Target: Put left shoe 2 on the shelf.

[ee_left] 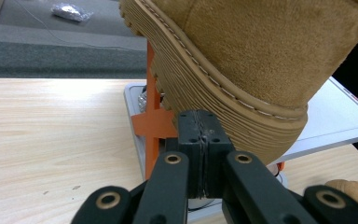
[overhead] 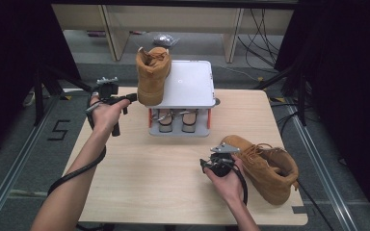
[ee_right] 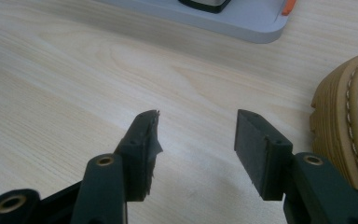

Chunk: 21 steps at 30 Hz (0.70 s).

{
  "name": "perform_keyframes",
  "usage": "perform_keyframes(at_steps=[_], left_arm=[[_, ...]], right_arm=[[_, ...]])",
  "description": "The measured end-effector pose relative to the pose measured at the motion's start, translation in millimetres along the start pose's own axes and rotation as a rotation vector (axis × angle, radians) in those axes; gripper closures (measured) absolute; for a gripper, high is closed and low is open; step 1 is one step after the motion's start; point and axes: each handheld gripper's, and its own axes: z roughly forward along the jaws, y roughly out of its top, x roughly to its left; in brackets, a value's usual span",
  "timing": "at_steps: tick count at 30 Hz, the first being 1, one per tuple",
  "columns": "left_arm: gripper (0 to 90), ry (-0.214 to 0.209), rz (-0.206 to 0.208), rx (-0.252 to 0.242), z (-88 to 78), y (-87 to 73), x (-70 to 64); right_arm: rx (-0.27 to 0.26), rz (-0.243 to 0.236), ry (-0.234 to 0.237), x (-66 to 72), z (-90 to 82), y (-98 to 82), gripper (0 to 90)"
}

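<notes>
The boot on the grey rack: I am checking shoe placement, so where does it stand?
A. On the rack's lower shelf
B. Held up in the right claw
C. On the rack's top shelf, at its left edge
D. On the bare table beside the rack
C: the boot stands on the top shelf of the grey rack, at its left edge, with the closed left claw beside it.

floor (overhead: 24, 159): grey carpet | walls: dark curtains (overhead: 9, 57) | back: pale wooden bench (overhead: 173, 19)

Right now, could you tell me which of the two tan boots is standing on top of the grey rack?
The boot at the rack's left edge, beside the shut left gripper. The other boot lies on the table by the right gripper.
</notes>
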Motion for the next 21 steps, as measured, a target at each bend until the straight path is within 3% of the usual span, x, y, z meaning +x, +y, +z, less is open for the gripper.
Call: perform_keyframes(at_steps=[1, 7, 11, 12, 17, 18, 21], left_arm=[[89.3, 0.008, 0.005, 0.004, -0.2, 0.6, -0.9], [89.5, 0.005, 0.0, 0.015, 0.2, 2.7, -1.3], [89.5, 0.008, 0.0, 0.02, 0.4, 3.6, -1.7], [89.5, 0.008, -0.001, 0.022, 0.4, 3.8, -1.8], [89.5, 0.012, 0.0, 0.023, 0.7, 4.1, -2.9], [89.5, 0.012, -0.001, 0.023, 0.7, 4.1, -2.9], [89.5, 0.014, 0.003, 0.023, 0.6, 4.1, -3.1]], right_arm=[[0.007, 0.019, 0.003, 0.8, -0.7, 0.7, 50.1], [-0.004, -0.022, -0.002, -1.5, 0.0, 0.7, 50.1], [0.006, 0.004, 0.001, 1.0, -1.6, 1.3, 50.1], [0.0, -0.016, -0.004, -0.3, -1.0, 0.9, 50.1], [-0.008, -0.005, 0.025, 0.4, 1.3, 0.7, 50.2], [0.008, -0.012, 0.0, 0.8, -0.4, 1.0, 50.1], [0.012, -0.003, -0.002, 1.8, -0.5, 1.0, 50.1]])
